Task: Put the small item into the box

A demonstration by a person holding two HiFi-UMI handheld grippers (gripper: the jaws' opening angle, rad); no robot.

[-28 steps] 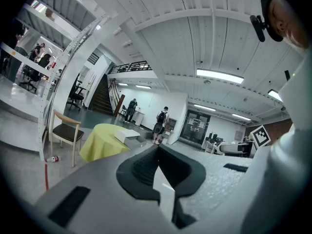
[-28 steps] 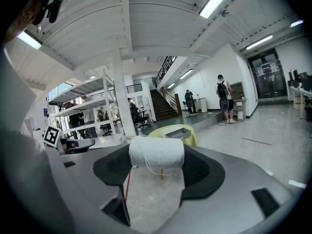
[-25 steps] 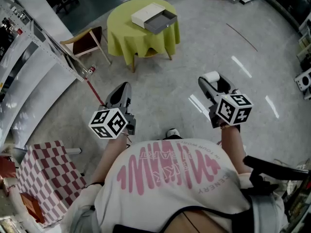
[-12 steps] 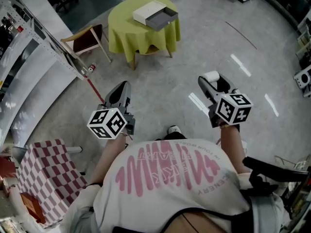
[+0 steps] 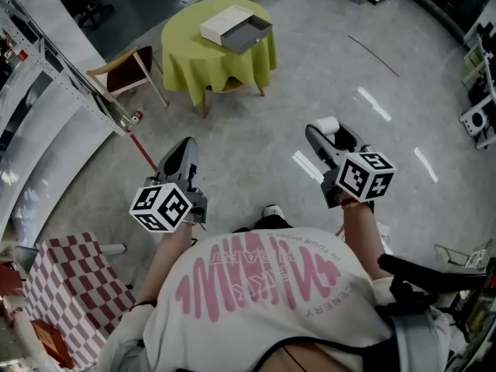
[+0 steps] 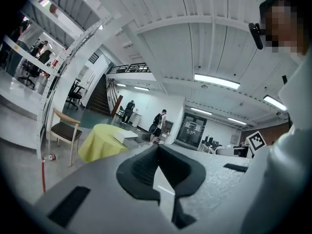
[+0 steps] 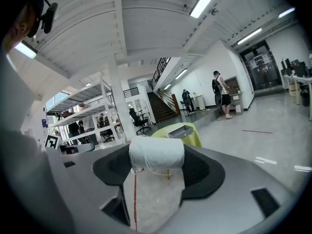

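Observation:
My right gripper (image 5: 332, 129) is shut on a small white spool of thread (image 5: 330, 123), held out over the floor; in the right gripper view the spool (image 7: 156, 153) sits clamped between the dark pads. My left gripper (image 5: 184, 150) is shut with nothing in it, and its pads (image 6: 146, 168) meet at the tips. The box (image 5: 235, 29), white with a grey drawer pulled open, rests on a round table with a yellow-green cloth (image 5: 209, 56) some way ahead. The same table (image 6: 100, 142) shows far off in the left gripper view and again (image 7: 179, 131) behind the spool.
A wooden chair (image 5: 124, 68) stands left of the table. A white shelf frame (image 5: 54, 76) runs along the left. A red-checked cloth (image 5: 66, 281) covers something at lower left. People stand far off by the stairs (image 6: 158, 123). Grey floor (image 5: 256, 146) lies between me and the table.
The view has shifted slightly; the table and box sit a little more to the left and both grippers appear lower. The right gripper still holds the spool.

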